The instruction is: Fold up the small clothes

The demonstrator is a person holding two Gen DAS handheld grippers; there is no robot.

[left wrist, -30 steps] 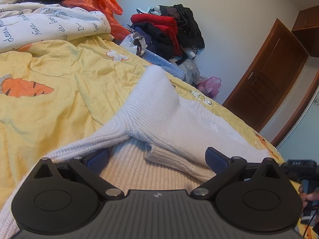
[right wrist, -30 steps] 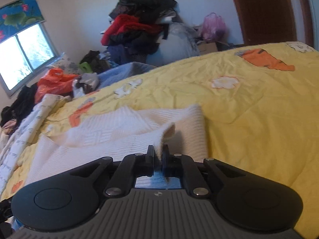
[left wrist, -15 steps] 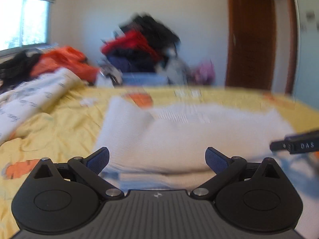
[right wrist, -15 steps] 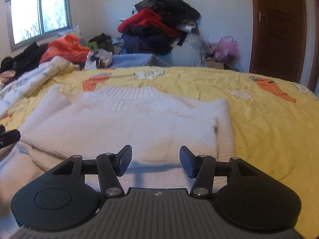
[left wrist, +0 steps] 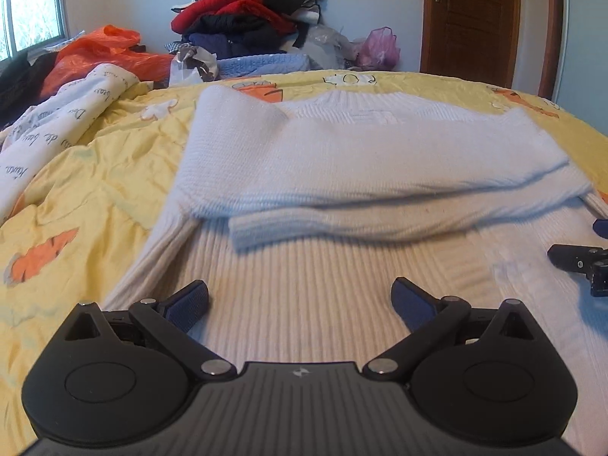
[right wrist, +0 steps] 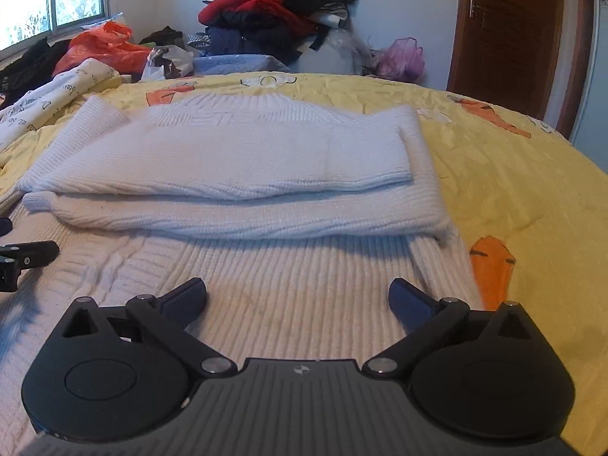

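Blue pads line the fingers (left wrist: 189, 301) of the left gripper (left wrist: 300, 298), which are spread wide with nothing between them, held low and level just above the ribbed hem part of the white sweater (left wrist: 342, 174). The right gripper (right wrist: 297, 296) sits in the same pose: fingers (right wrist: 410, 302) wide apart and empty, pointing forward along the bed over the near ribbed band of the sweater (right wrist: 243, 159). Each gripper's tip shows at the edge of the other's view, so the two are side by side, near each other, both aimed toward the far wall. The sweater lies flat on the yellow bedsheet (left wrist: 98, 197) with carrot prints, its two sleeves folded across the body, one lying on the other, and its collar at the far end. Beyond it, on the left, a white printed quilt (left wrist: 60, 121) is bunched up beside an orange plastic bag (left wrist: 106, 53). A pile of clothes (left wrist: 247, 11), red and dark, stands against the wall, with a pink bag (left wrist: 378, 47) near the brown door (left wrist: 471, 19).
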